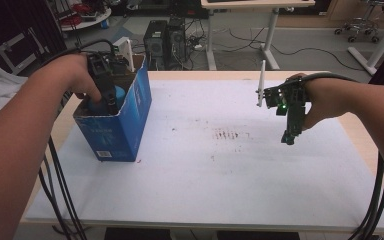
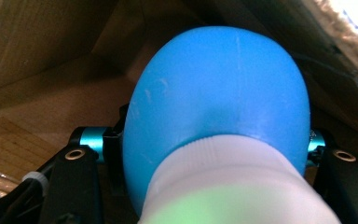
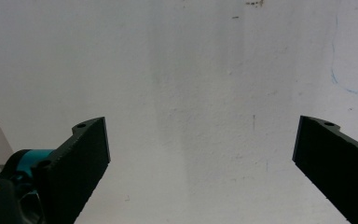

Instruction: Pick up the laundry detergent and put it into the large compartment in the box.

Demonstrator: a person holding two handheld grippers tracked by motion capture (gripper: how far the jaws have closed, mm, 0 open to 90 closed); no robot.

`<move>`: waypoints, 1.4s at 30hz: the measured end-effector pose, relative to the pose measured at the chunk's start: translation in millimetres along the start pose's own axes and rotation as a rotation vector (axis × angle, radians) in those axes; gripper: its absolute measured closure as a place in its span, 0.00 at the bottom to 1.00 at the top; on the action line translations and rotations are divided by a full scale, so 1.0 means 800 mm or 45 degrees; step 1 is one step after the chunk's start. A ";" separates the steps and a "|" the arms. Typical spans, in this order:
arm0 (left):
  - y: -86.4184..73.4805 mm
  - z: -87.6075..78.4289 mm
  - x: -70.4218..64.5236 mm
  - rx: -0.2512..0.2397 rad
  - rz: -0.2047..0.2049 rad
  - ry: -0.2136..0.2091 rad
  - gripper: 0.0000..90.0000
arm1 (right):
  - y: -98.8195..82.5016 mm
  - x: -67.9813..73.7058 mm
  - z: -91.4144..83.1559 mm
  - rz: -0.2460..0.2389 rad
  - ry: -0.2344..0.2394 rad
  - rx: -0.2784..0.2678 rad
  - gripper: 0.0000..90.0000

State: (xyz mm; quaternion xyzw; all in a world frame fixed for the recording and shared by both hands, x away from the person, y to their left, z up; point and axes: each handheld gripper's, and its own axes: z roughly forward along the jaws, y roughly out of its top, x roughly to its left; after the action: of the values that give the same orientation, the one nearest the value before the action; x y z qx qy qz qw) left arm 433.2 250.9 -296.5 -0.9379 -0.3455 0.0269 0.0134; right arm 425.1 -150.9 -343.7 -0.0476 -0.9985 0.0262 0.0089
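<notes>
White mat (image 1: 205, 165) covers the table; one blue box (image 1: 122, 120) stands at left of the high view. Left gripper (image 1: 107, 97), inside the box, is clamped on one blue-and-white bottle (image 2: 219, 116); its own view shows the cardboard interior. Right gripper (image 1: 289, 135), jaws apart, hovers at right above the mat.

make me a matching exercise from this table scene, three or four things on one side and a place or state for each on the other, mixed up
Things:
1. left tool
2. right tool
3. blue bottle
4. cardboard box

Places or states:
a. standing at the left of the white sheet
b. open, held above the sheet
c. inside the box, white cap toward the camera
d. shut on the bottle

Pairs: 1-d, 2-b, 3-c, 4-a
</notes>
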 end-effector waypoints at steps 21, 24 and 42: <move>-0.010 -0.034 -0.004 -0.022 -0.033 0.002 0.27 | -0.001 0.001 -0.002 -0.001 -0.008 -0.004 0.03; -0.011 -0.040 -0.004 -0.023 -0.027 0.008 0.26 | -0.001 0.001 -0.001 -0.002 -0.007 -0.003 0.03; -0.021 -0.094 -0.031 -0.058 0.071 0.041 0.13 | -0.001 0.001 -0.003 0.003 -0.008 -0.014 0.03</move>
State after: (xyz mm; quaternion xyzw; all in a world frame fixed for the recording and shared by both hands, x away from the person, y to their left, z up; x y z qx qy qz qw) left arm 407.9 247.6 -219.9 -0.9476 -0.3194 0.0043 -0.0031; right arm 424.2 -151.4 -340.9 -0.0488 -0.9986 0.0209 0.0055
